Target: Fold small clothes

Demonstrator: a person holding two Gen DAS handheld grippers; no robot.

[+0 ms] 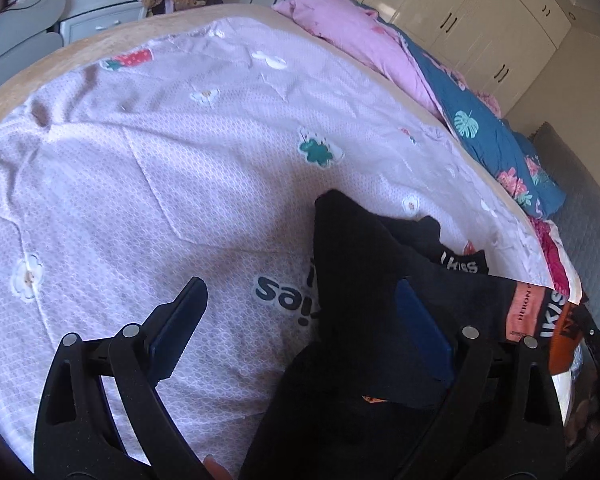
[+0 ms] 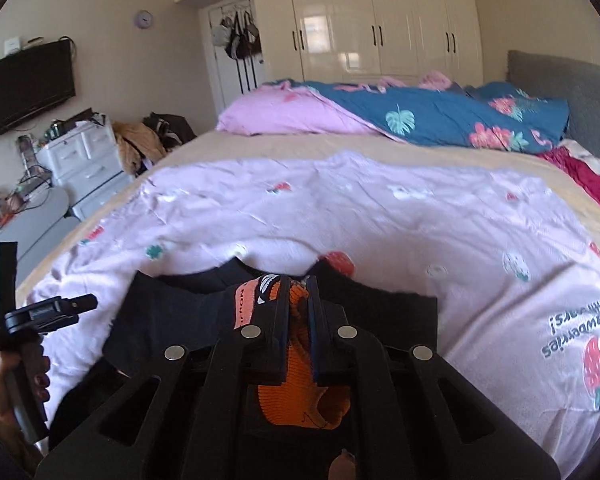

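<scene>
- Right gripper [image 2: 298, 300] clamped tight on an orange knit garment [image 2: 300, 400], bunched between the pads.
- Left gripper [image 1: 300, 320] wide open, nothing held; black clothes [image 1: 360, 264] lying against its right finger.
- Beyond, lilac strawberry-print sheet [image 2: 340, 208] across the bed.

— What's that dark heap at the near edge of the bed?

— Black small clothes [image 2: 172, 320], spread flat on the lilac strawberry sheet [image 2: 340, 208], waistbands lettered in white.

— And the bright bit?

— An orange knit piece [image 2: 300, 396], bunched and lifted up off the pile, with a salmon-pink waistband [image 2: 244, 304] beside it.
</scene>
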